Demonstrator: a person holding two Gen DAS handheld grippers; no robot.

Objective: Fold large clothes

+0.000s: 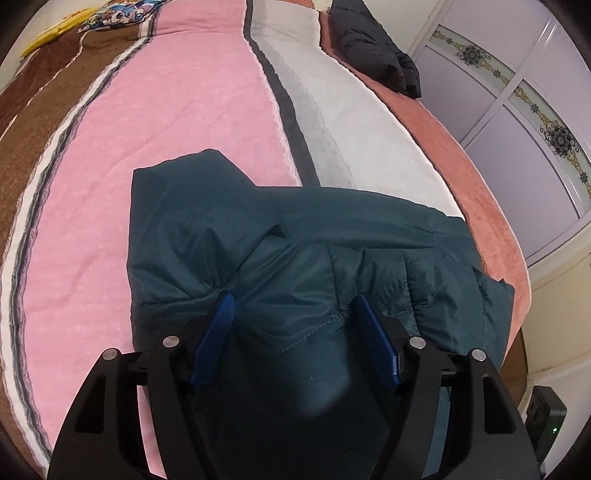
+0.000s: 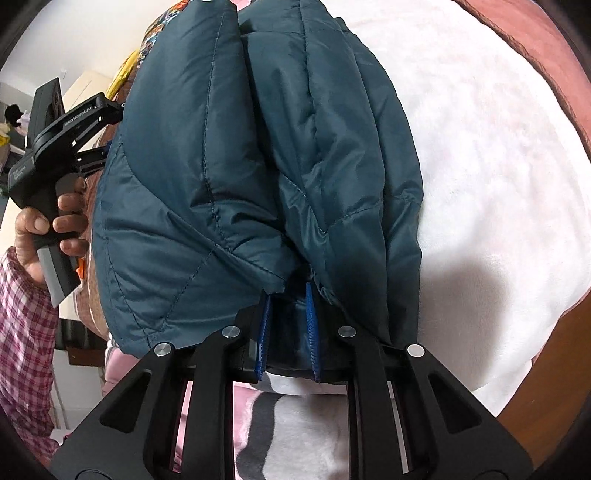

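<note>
A teal quilted jacket [image 1: 295, 236] lies bunched on the bed, across the pink and white stripes near the bed's right edge. My left gripper [image 1: 293, 306] is open, its blue pads [image 1: 221, 317] wide apart with a fold of the jacket between them. In the right wrist view the jacket [image 2: 229, 177] fills the middle. My right gripper [image 2: 290, 295] is shut on a thick edge of the jacket, the pads [image 2: 312, 325] pressed on the fabric. The left gripper's body [image 2: 55, 147] and the hand holding it show at the left, partly hidden behind the jacket.
The bedspread [image 1: 166, 129] has brown, pink, grey and white stripes. A dark puffy jacket [image 1: 376, 48] lies at the far right of the bed. Patterned pillows [image 1: 122, 14] sit at the head. Wardrobe doors [image 1: 517, 122] stand to the right of the bed.
</note>
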